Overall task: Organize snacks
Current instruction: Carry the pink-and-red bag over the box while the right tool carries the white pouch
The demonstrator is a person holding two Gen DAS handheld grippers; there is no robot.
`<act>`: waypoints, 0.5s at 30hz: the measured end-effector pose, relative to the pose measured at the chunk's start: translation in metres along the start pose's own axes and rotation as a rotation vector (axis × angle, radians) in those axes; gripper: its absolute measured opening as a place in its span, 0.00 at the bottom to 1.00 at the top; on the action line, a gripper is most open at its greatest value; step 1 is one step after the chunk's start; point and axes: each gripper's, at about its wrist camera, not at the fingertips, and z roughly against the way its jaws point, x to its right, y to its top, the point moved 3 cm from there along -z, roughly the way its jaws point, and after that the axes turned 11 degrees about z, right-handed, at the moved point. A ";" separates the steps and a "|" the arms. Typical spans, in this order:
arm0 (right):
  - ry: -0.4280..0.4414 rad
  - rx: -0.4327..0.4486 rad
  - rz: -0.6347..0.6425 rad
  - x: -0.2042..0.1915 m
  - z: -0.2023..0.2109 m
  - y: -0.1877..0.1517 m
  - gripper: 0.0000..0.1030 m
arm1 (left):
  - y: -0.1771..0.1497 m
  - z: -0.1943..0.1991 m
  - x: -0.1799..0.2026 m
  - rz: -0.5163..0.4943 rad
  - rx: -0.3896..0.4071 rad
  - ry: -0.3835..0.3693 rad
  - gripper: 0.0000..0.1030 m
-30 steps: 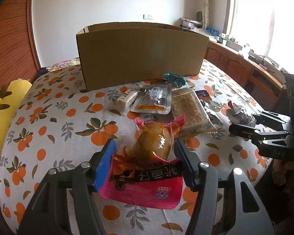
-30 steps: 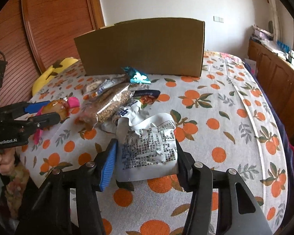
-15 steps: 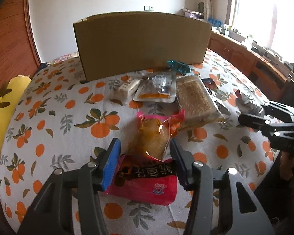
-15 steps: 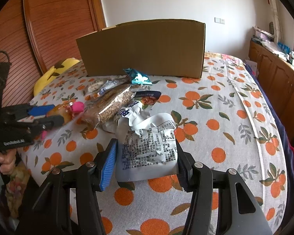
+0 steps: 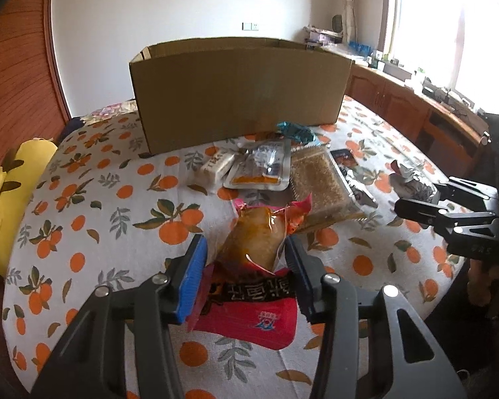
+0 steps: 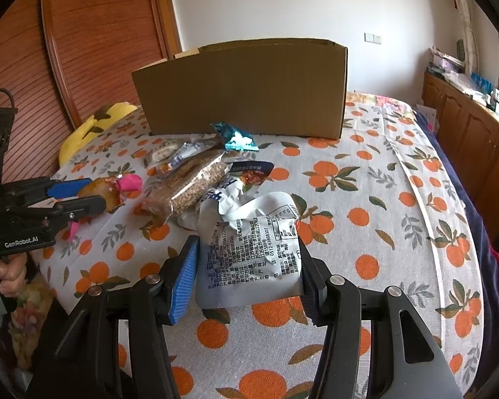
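- Far left, a yellow cushion lies at the edge of the orange-print cloth; between it and my left jaws is a broad stretch of bare cloth.
- My left gripper is closing on the pink-and-amber snack pack; the pack sits between the jaws, its pink end hanging toward me, and the pads look to press its sides.
- Behind it, a white bar, a clear sachet and a seed bar pack crowd together just before the cardboard box, which stands upright with its top open.
- My right gripper is clamped on the grey printed pouch, held off the cloth.
- Right of that pouch the cloth runs bare to the bed's edge.
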 end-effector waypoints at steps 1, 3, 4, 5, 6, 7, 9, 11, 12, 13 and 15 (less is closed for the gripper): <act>0.000 0.002 0.001 0.000 0.001 0.001 0.53 | 0.001 0.003 0.001 0.002 0.008 -0.004 0.45; 0.000 0.011 0.005 0.000 0.004 0.005 0.53 | 0.005 0.009 0.003 0.001 0.024 -0.009 0.45; -0.001 0.015 0.009 -0.001 0.005 0.007 0.53 | 0.008 0.013 0.005 0.000 0.034 -0.016 0.45; -0.003 0.021 0.014 -0.001 0.008 0.010 0.53 | 0.011 0.016 0.007 -0.002 0.044 -0.021 0.46; -0.002 0.026 0.018 -0.001 0.010 0.013 0.53 | 0.014 0.020 0.008 -0.004 0.053 -0.024 0.46; -0.002 0.030 0.022 -0.001 0.011 0.016 0.53 | 0.018 0.023 0.010 -0.007 0.064 -0.027 0.46; -0.005 0.040 0.033 0.001 0.014 0.023 0.53 | 0.026 0.028 0.012 -0.007 0.081 -0.035 0.46; -0.007 0.051 0.039 0.003 0.017 0.030 0.53 | 0.034 0.032 0.013 -0.008 0.099 -0.038 0.46; -0.008 0.057 0.044 0.004 0.018 0.034 0.53 | 0.038 0.034 0.014 -0.009 0.109 -0.039 0.46; -0.009 0.064 0.049 0.005 0.019 0.039 0.53 | 0.042 0.035 0.015 -0.009 0.117 -0.040 0.46; -0.008 0.075 0.061 0.006 0.020 0.047 0.53 | 0.052 0.039 0.016 -0.009 0.138 -0.043 0.46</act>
